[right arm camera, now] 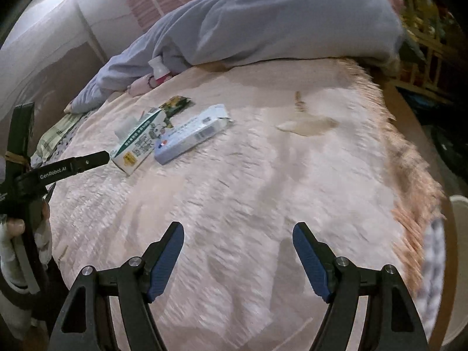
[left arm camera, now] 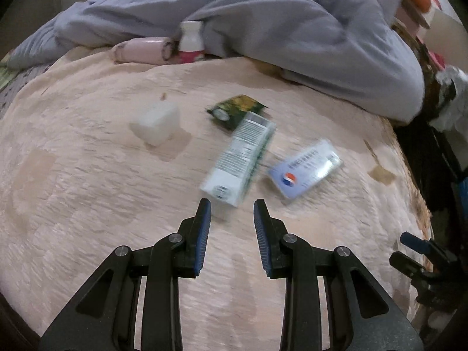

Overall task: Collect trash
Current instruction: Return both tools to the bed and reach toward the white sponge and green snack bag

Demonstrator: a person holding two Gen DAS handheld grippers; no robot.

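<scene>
On the pink blanket (left arm camera: 87,175) lie a white-and-green box (left arm camera: 239,161), a blue-and-white box (left arm camera: 304,168), a dark green packet (left arm camera: 234,111) and a crumpled white lump (left arm camera: 155,125). My left gripper (left arm camera: 232,207) hovers just short of the white-and-green box, its jaws narrowly open and empty. In the right wrist view, the same boxes (right arm camera: 137,143) (right arm camera: 193,134) lie at the upper left, with the left gripper's finger (right arm camera: 90,158) beside them. My right gripper (right arm camera: 238,228) is wide open over bare blanket (right arm camera: 263,190), well short of the boxes.
A grey-blue quilt (left arm camera: 278,23) is heaped along the far side, with a white bottle (left arm camera: 191,41) and a pink roll (left arm camera: 143,49) at its edge. The bed's fringed edge (right arm camera: 409,175) drops off on the right. A hand (right arm camera: 14,228) holds the left gripper.
</scene>
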